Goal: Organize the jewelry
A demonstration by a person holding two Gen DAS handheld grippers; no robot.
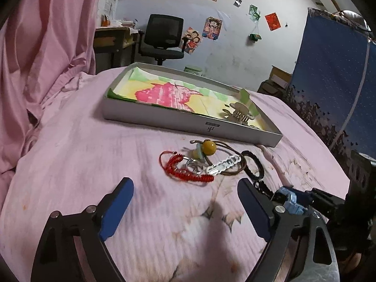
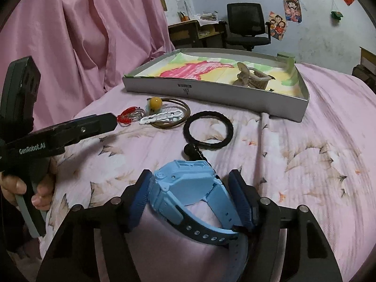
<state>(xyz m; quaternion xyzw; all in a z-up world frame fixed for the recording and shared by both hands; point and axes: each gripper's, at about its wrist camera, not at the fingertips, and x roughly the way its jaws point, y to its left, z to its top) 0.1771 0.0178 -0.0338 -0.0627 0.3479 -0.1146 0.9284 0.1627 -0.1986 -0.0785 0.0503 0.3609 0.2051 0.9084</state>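
While most of the jewelry lies loose on the pink bedspread (image 2: pixel 305 141), one piece is in hand: a light blue watch (image 2: pixel 188 188) sits between the blue pads of the right gripper (image 2: pixel 190 195), whose jaws are closed on its case and strap, low over the cover and well short of the tray. The grey tray (image 2: pixel 211 94), lined with a coloured drawing, holds only a beige hair claw (image 2: pixel 251 76) near its right end, so by my reading the sorting has barely begun. Just in front of the tray's near wall wait a black braided ring (image 2: pixel 209 129), a white chain link piece (image 2: pixel 162 117), a brown cord with a yellow bead (image 2: pixel 155 101) and a red woven bracelet (image 1: pixel 185 168). The left gripper (image 1: pixel 185 202) hovers near the red bracelet, jaws spread wide and empty.
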